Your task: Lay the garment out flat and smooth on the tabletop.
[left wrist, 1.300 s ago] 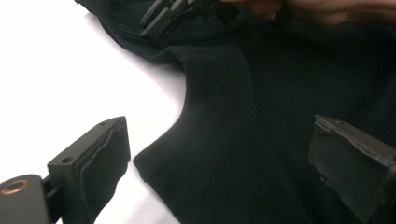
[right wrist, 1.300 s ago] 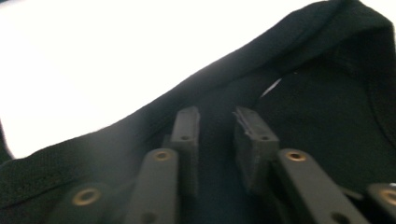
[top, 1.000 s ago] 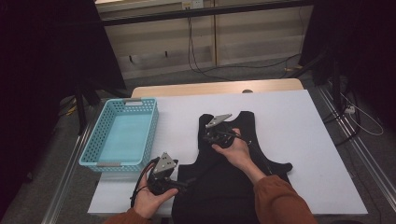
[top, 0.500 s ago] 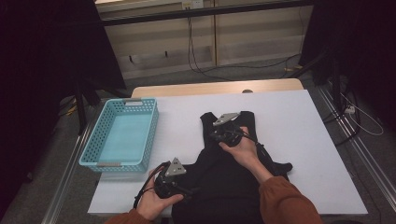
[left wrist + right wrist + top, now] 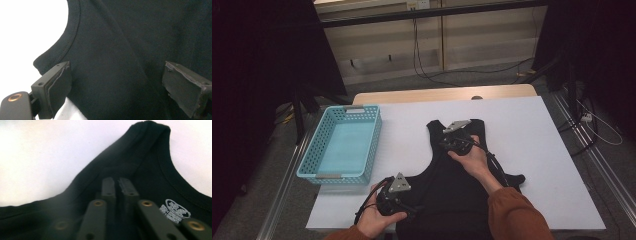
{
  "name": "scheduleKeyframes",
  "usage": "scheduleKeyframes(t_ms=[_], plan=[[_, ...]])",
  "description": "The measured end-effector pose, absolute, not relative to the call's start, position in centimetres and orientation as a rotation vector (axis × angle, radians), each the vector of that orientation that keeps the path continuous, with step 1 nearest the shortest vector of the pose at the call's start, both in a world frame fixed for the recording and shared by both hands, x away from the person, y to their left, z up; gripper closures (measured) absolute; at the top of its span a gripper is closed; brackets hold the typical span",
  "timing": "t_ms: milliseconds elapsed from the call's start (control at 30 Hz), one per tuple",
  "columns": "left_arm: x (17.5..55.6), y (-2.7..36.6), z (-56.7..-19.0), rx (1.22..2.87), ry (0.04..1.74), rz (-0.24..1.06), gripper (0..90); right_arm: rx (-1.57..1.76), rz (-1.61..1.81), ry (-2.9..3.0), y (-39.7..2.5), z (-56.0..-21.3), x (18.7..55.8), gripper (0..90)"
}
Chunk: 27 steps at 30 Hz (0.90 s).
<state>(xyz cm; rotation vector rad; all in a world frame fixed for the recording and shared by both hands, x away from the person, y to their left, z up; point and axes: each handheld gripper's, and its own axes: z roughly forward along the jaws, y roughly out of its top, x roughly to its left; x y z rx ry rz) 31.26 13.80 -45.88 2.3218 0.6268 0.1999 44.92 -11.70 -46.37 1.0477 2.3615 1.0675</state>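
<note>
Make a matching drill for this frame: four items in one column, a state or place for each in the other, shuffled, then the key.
Items
1. left gripper
2. right gripper
3. black vest
4. blue basket

States or places
A. lies flat on the white table
B. jaws wide apart over dark cloth
C. stands at the table's left edge, nothing in it
D. jaws pressed together near the printed neck label

Pairs: 1-B, 2-D, 3-A, 4-C
</note>
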Motion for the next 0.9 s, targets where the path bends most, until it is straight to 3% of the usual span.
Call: scheduleKeyframes(t_ms=[133,267,900], plan=[[31.6,14.1,-45.4,2.271,0.650,0.245,9.3,1.062,1.109,2.348,-12.3,-46.0,44.8,63.0],[32.0,14.4,-45.1,2.224,0.661,0.267,8.1,1.060,1.165,2.342,-13.1,-45.3,44.0,55.0],[32.2,14.9,-44.6,2.153,0.679,0.292,8.1,1.093,1.258,2.264,-21.6,-42.3,36.4,38.5]])
